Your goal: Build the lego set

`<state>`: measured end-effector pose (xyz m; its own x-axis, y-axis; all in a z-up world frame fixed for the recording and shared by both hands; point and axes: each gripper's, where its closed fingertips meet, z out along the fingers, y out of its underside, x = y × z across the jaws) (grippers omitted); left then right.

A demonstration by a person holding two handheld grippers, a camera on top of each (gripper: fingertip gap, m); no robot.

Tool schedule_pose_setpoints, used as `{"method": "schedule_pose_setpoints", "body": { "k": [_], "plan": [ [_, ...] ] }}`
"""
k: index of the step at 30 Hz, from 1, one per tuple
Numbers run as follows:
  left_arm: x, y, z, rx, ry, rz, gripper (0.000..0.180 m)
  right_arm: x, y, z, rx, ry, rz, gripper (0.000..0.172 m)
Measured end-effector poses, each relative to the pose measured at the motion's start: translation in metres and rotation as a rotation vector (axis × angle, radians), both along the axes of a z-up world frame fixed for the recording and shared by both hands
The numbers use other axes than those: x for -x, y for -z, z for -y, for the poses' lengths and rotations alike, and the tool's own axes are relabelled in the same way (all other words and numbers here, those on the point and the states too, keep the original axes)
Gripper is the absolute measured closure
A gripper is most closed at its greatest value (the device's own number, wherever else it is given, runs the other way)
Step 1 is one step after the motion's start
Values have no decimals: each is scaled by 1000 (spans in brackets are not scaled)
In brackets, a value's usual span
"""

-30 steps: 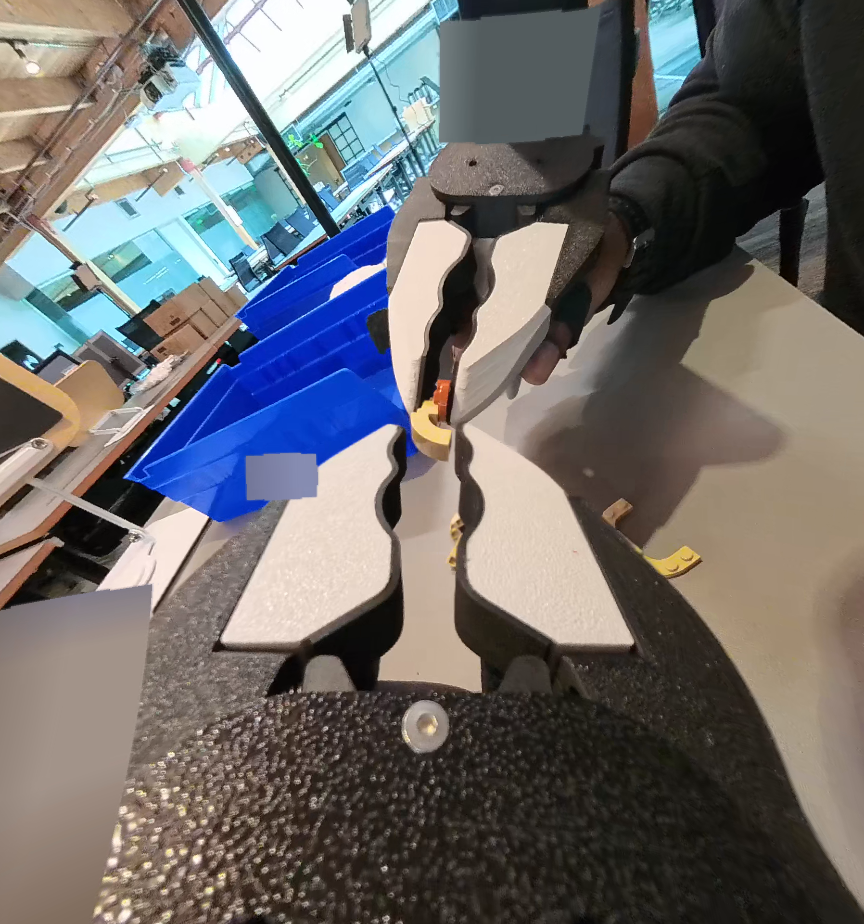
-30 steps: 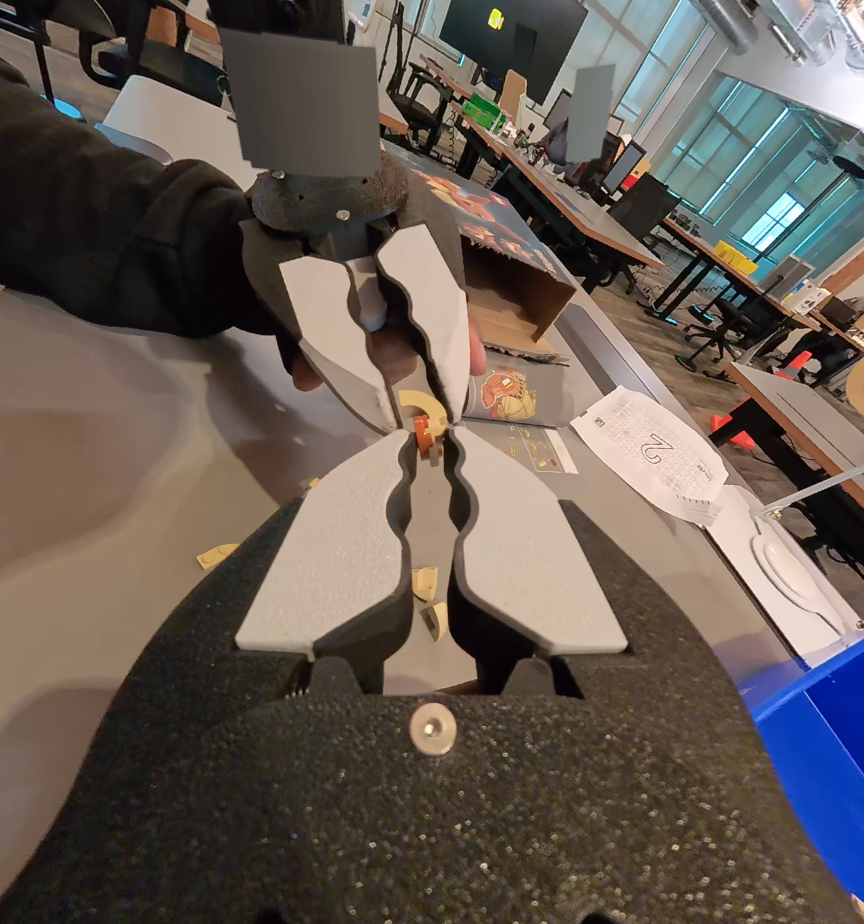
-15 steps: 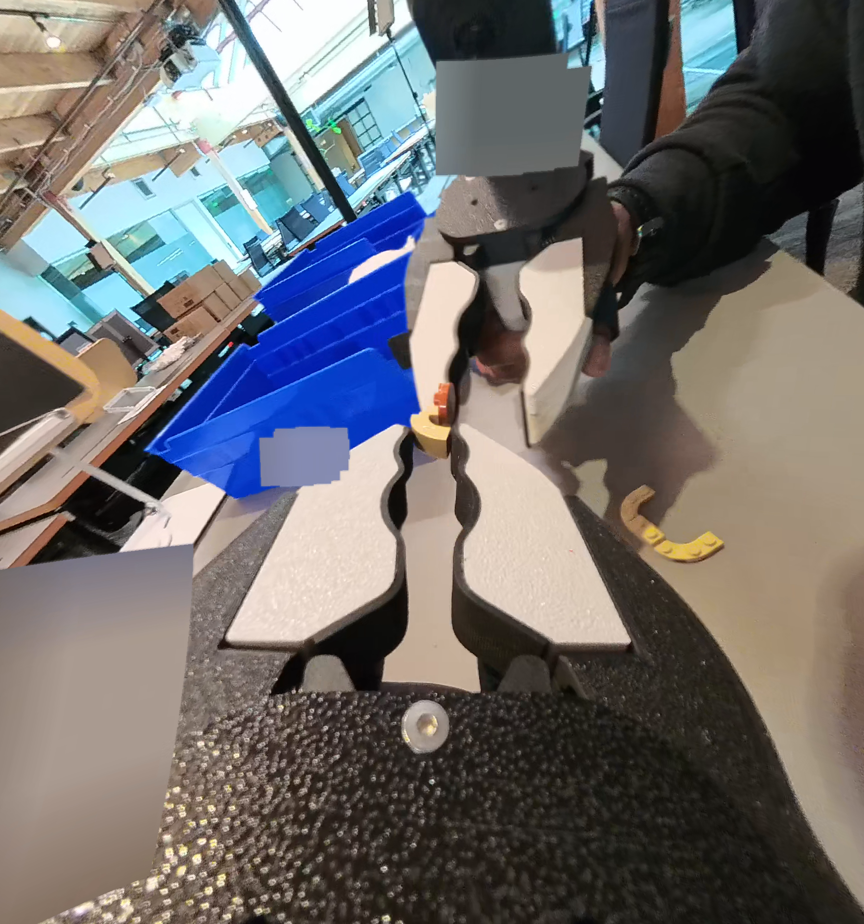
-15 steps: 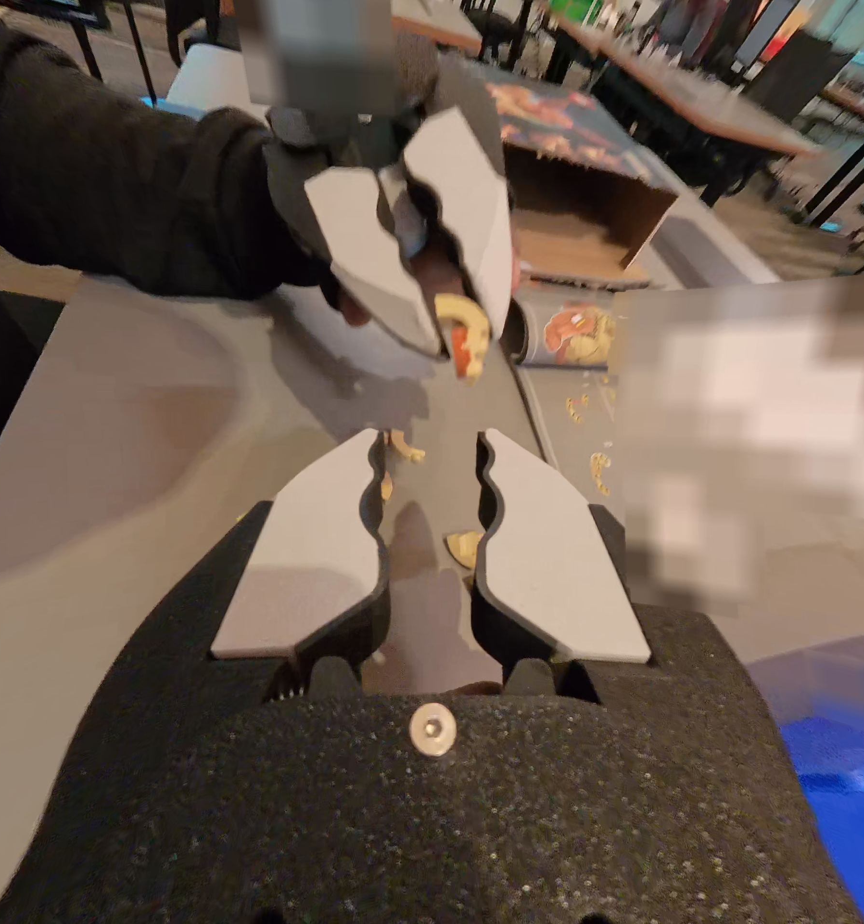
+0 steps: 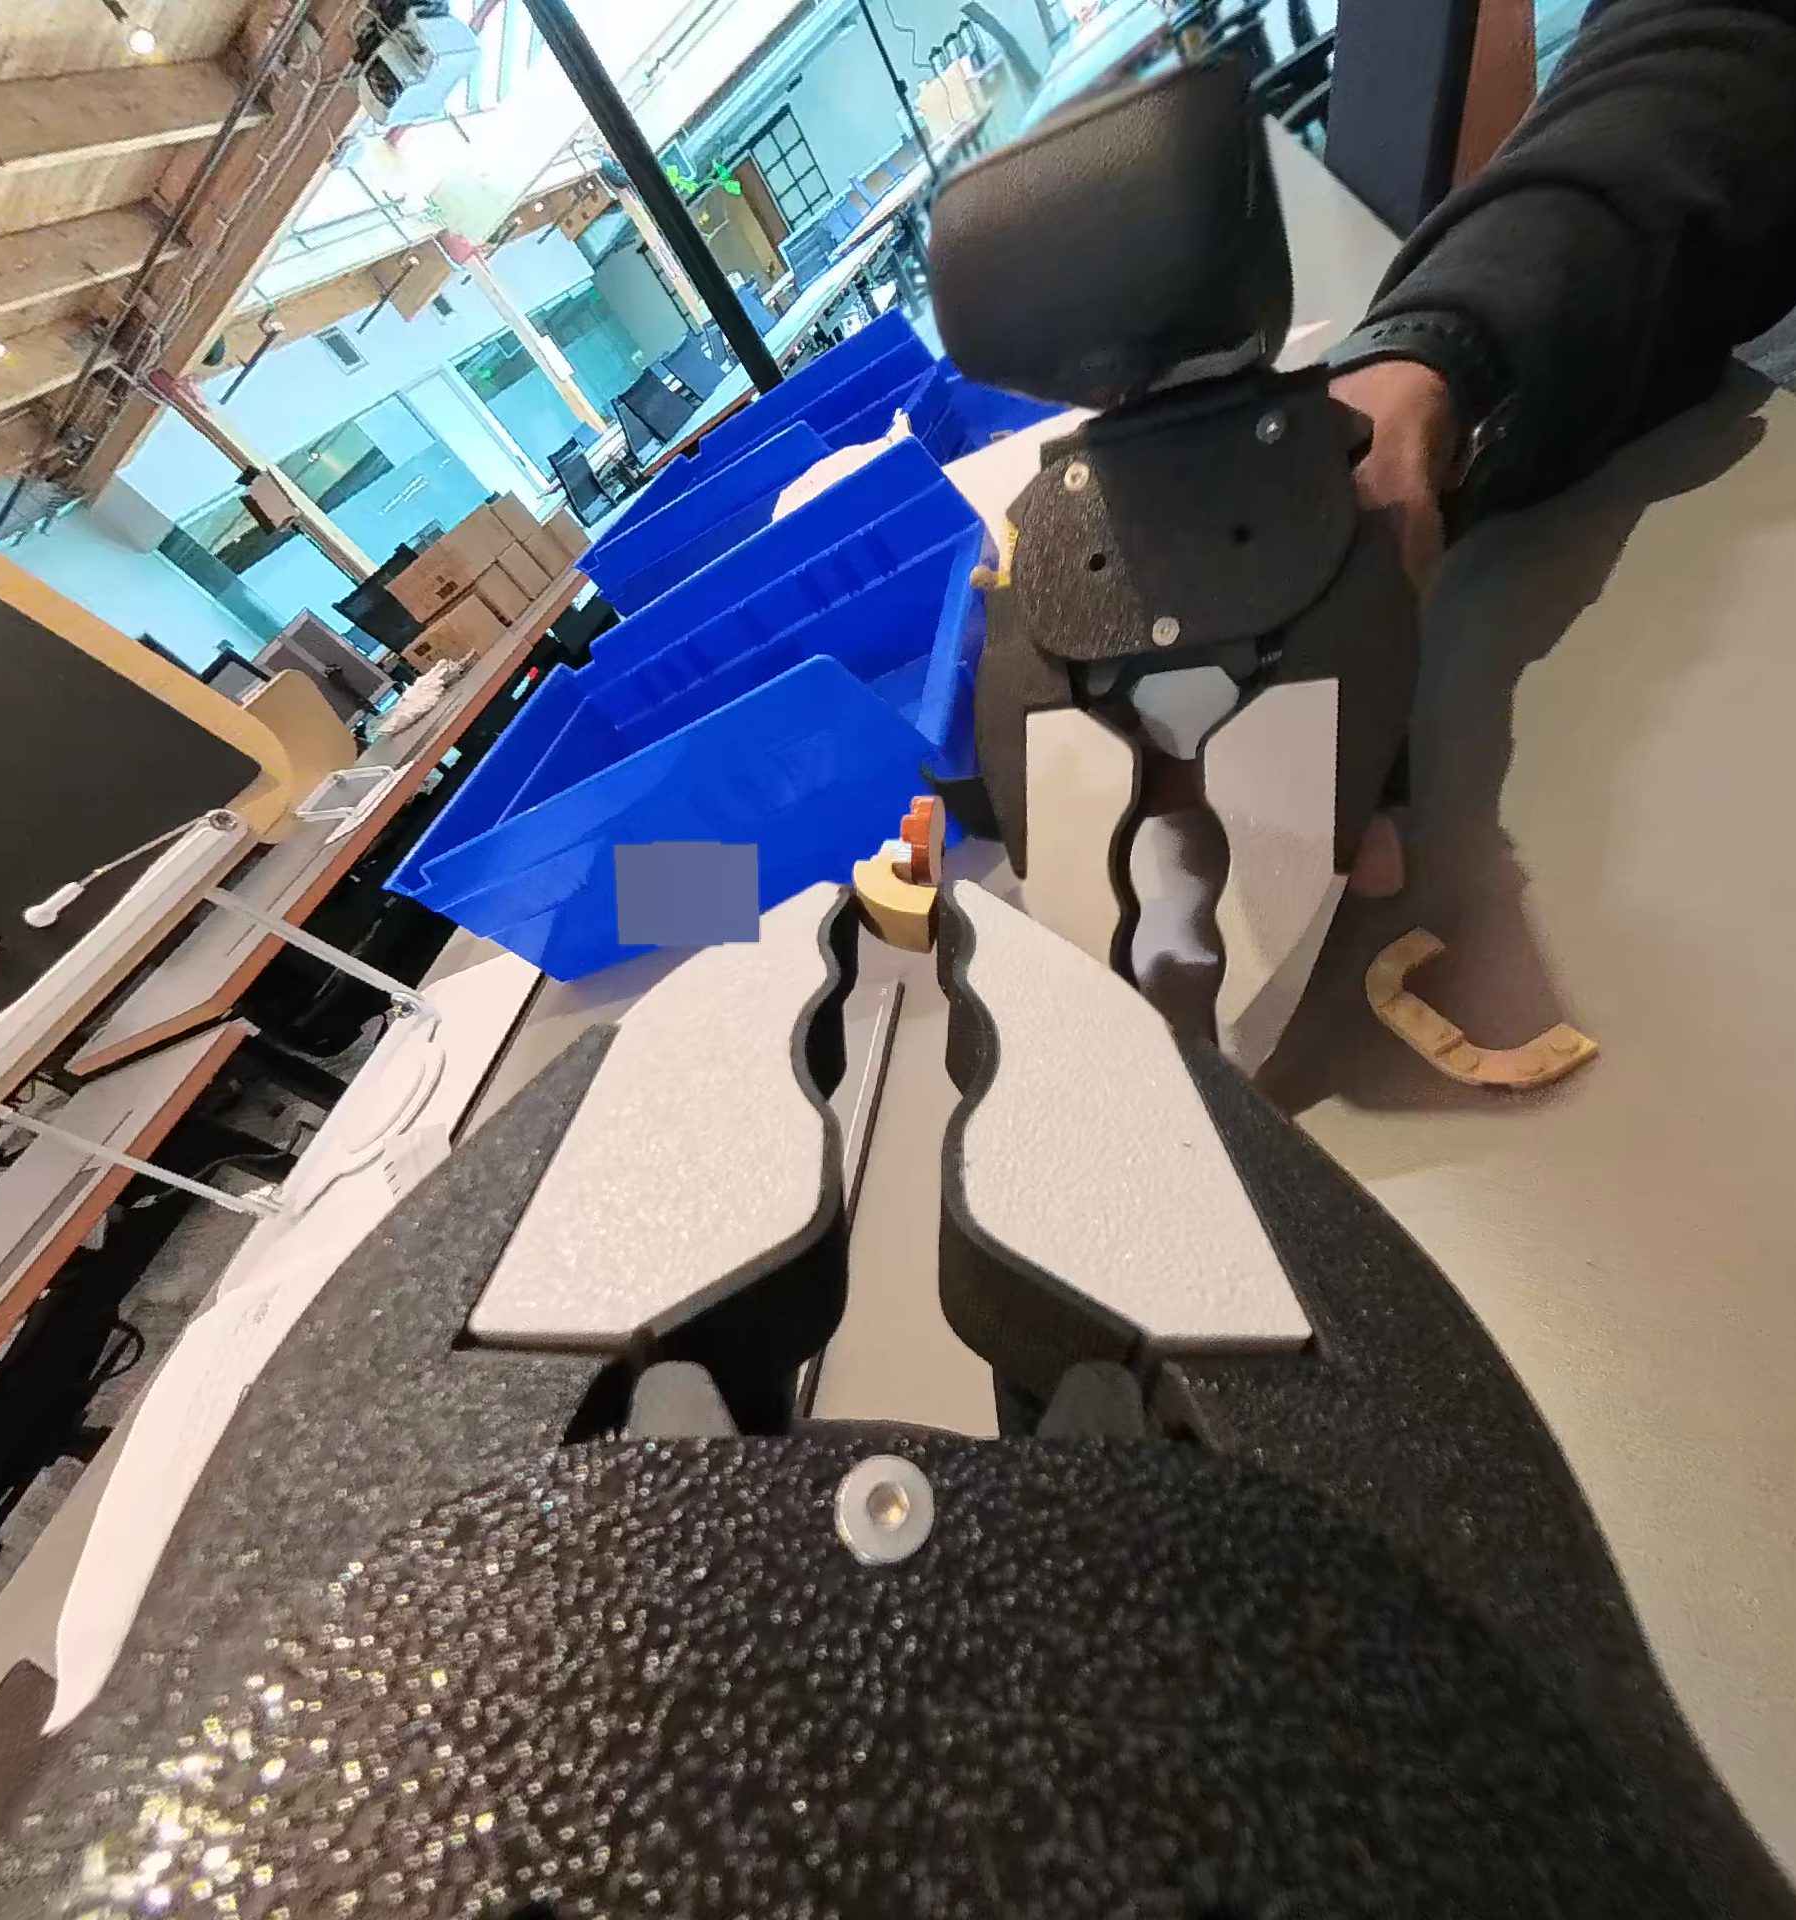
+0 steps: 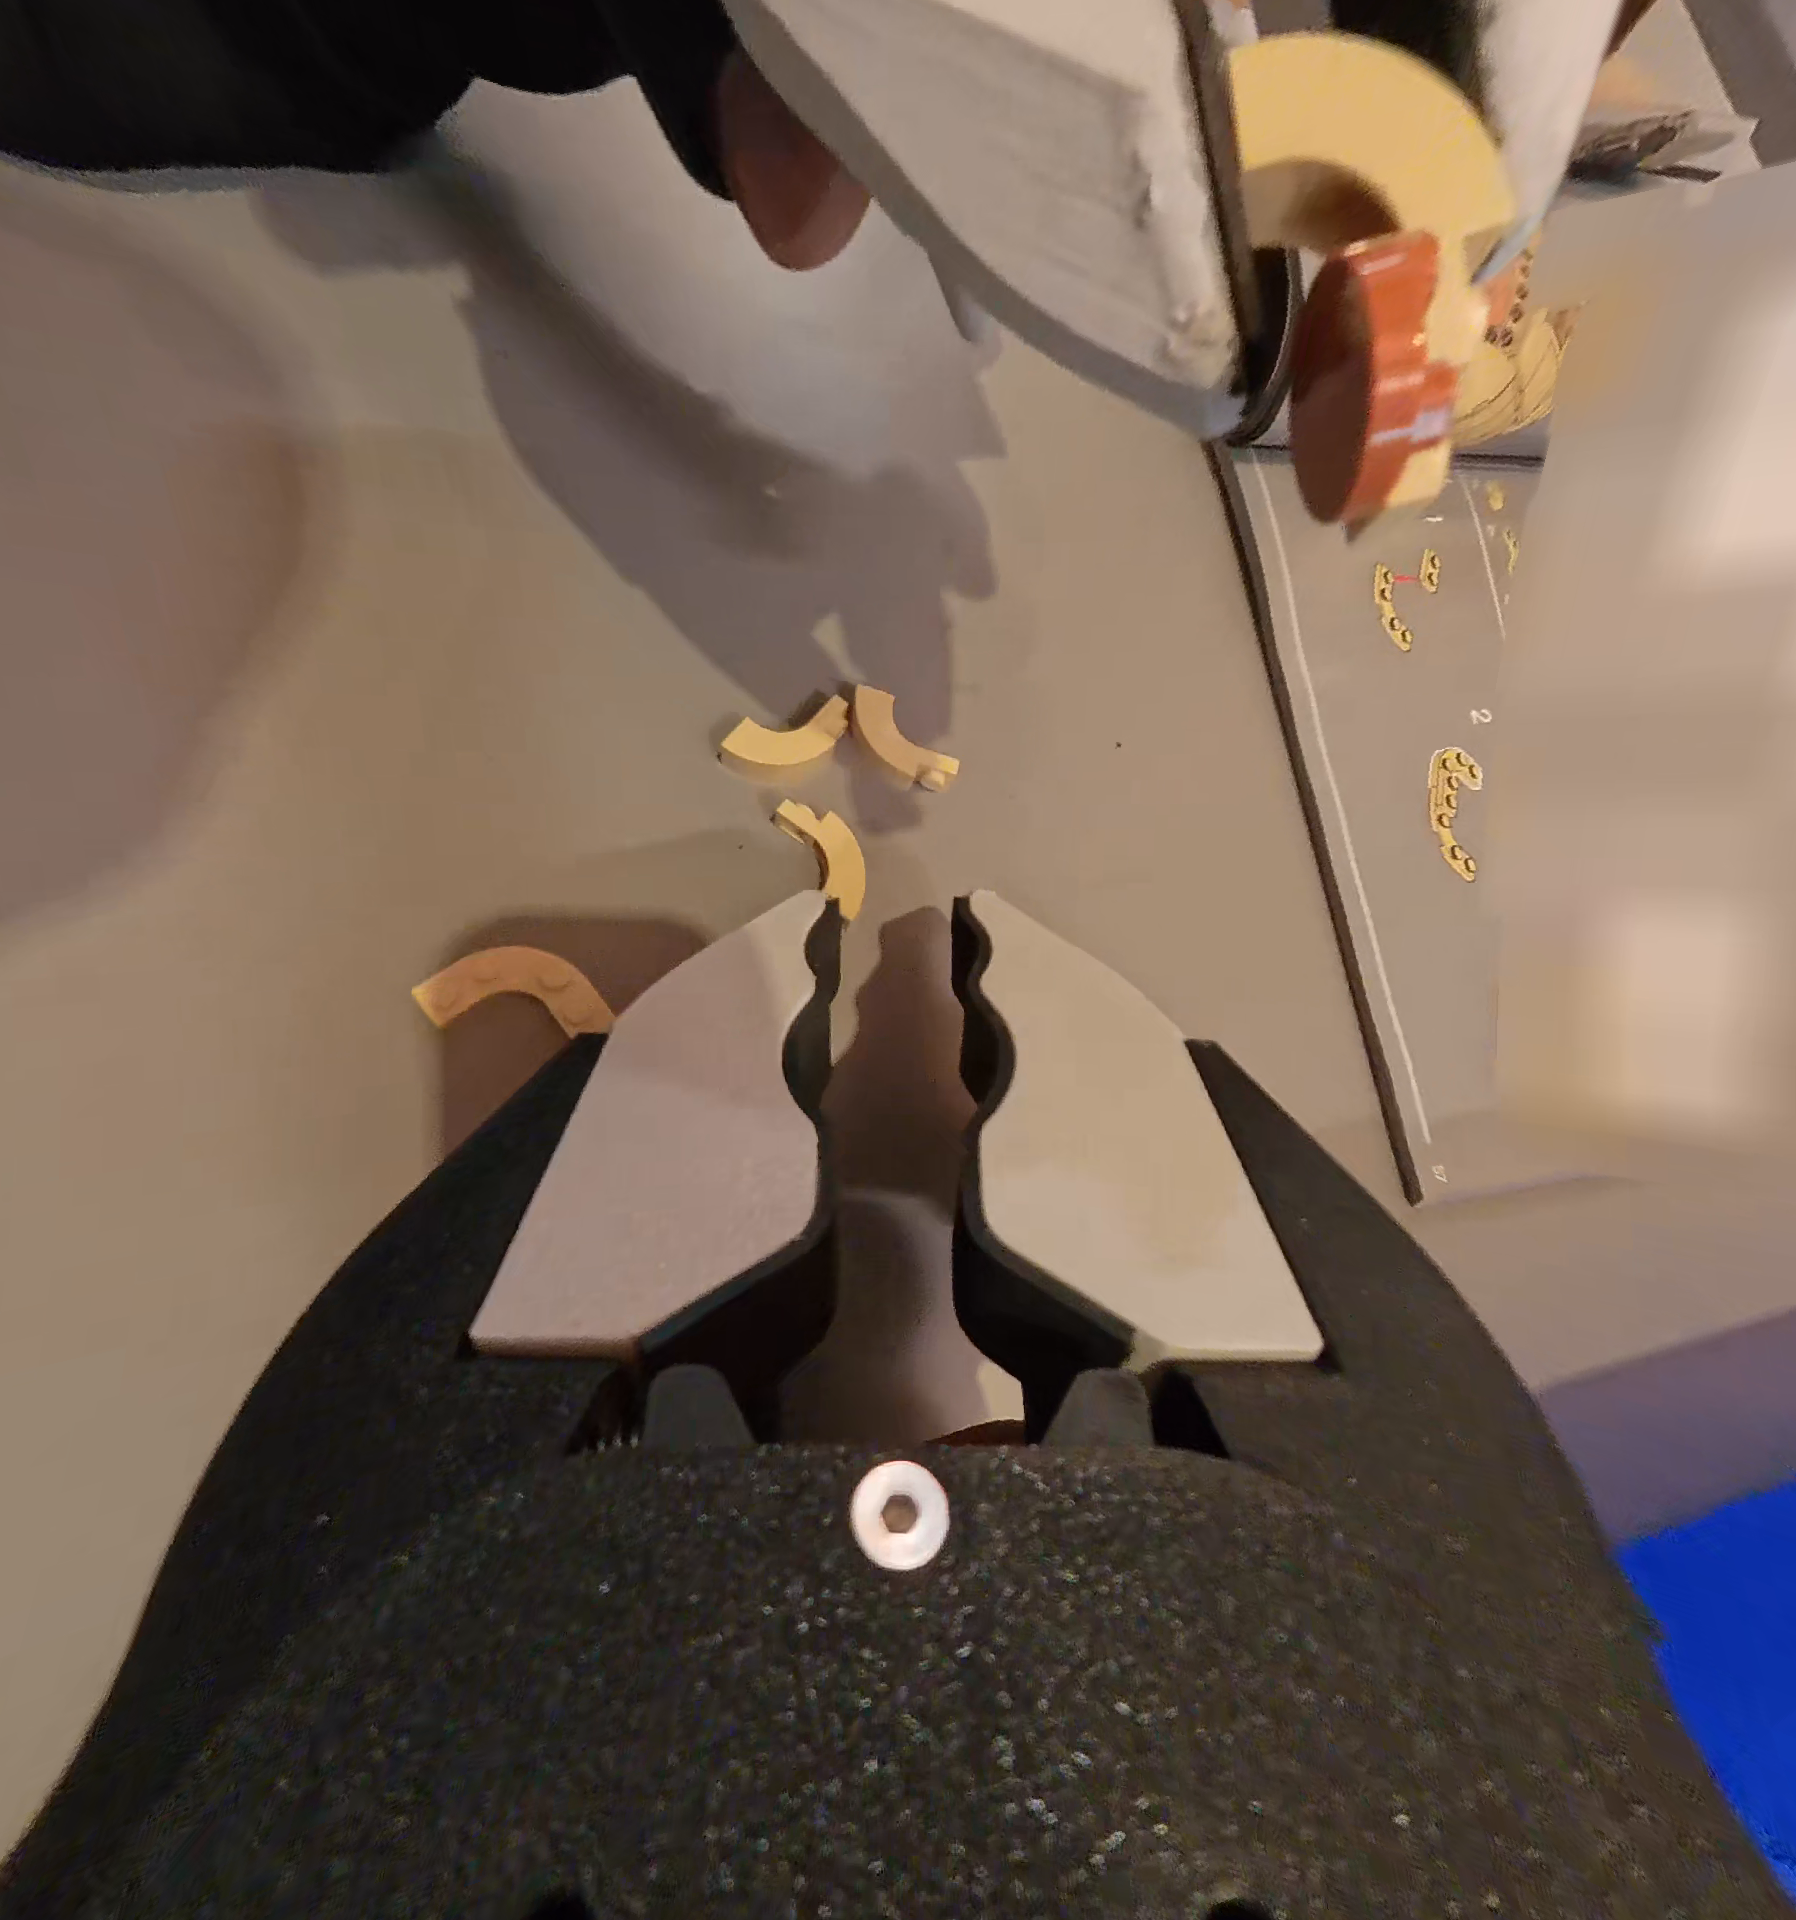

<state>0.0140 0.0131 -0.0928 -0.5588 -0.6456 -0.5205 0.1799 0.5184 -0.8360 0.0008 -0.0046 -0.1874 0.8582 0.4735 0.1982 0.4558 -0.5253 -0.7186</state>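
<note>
While the left claw (image 5: 899,914) is clamping a small tan arch piece (image 5: 896,906) with a brown round piece (image 5: 923,831) stuck on it, the right claw (image 6: 894,909) is hanging just above the desk (image 6: 250,623), its fingers apart and gripping nothing. Three loose tan curved pieces (image 6: 821,769) are lying just ahead of the right fingertips, the nearest one beside the left finger, and a longer curved plate (image 6: 504,992) is lying to the left. Blue bins (image 5: 728,748) are standing behind. These pieces are looking light, stiff and smooth, so I think they can slip easily; taking one across its flat faces, near the middle of the curve, seems safest.
</note>
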Motion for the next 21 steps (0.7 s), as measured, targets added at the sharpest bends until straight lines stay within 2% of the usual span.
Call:
{"method": "schedule_pose_setpoints", "body": {
  "k": [8, 11, 14, 17, 21],
  "plan": [
    [2, -4, 4, 5, 13, 14, 167, 10, 9, -7, 50, -11, -23, 151],
    [3, -5, 4, 9, 13, 18, 167, 13, 11, -7, 71, -19, -26, 164],
    [3, -7, 3, 19, 10, 26, 167, 5, 9, -9, 54, 30, -25, 165],
    [2, -10, 1, 39, 0, 35, 167, -8, -5, -13, -34, 115, -70, 165],
    [0, -13, 0, 71, -16, 56, 167, -40, -45, -17, -241, 277, -99, 165]
  ]
}}
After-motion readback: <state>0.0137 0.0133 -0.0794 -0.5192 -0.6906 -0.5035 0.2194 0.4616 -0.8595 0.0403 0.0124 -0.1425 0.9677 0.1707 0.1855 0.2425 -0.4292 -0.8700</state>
